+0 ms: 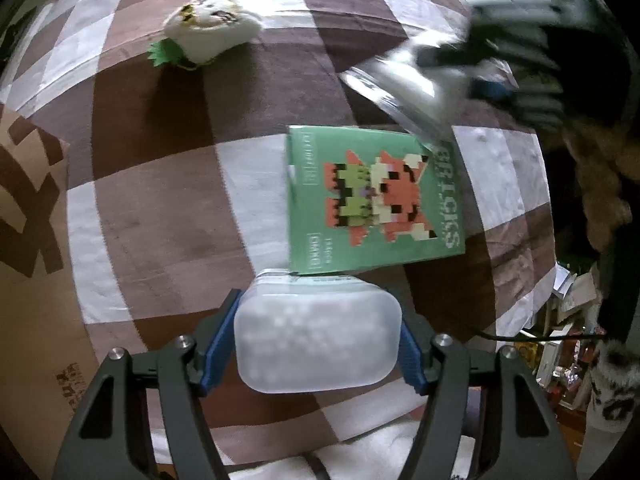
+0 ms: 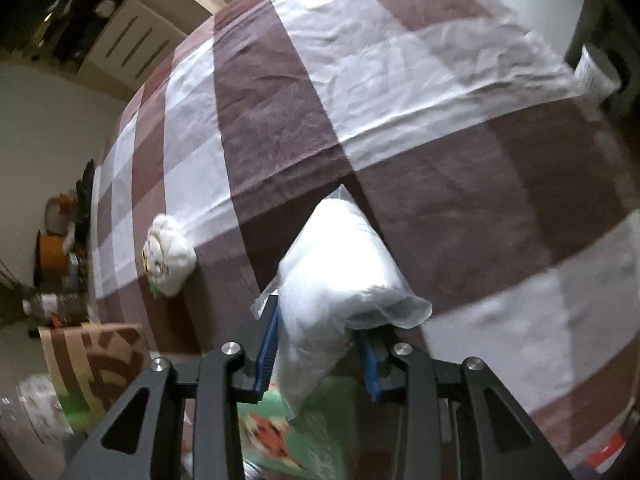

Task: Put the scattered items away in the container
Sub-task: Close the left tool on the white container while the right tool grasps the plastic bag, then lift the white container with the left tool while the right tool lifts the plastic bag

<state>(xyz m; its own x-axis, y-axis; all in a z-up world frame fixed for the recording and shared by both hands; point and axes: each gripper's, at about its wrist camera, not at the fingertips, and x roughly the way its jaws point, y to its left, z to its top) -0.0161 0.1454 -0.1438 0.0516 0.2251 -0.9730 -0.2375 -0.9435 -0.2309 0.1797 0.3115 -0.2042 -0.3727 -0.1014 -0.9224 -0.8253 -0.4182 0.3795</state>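
A frosted tub [image 1: 316, 344] sits clamped between the left gripper [image 1: 316, 350] jaws.

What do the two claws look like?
Both look alike. The left claw has black arms with long cut-out holes and round silver bolts, and blue ridged pads on its fingers. The right claw has the same black arms, silver bolts and blue pads.

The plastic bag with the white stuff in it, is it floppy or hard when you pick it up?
Probably floppy: the clear plastic bag sags and bulges around the right gripper, and its loose edge flares out. It looks soft and light, like padding, though I cannot tell what is inside. The shiny film may be slippery, so it could slide out of the blue pads.
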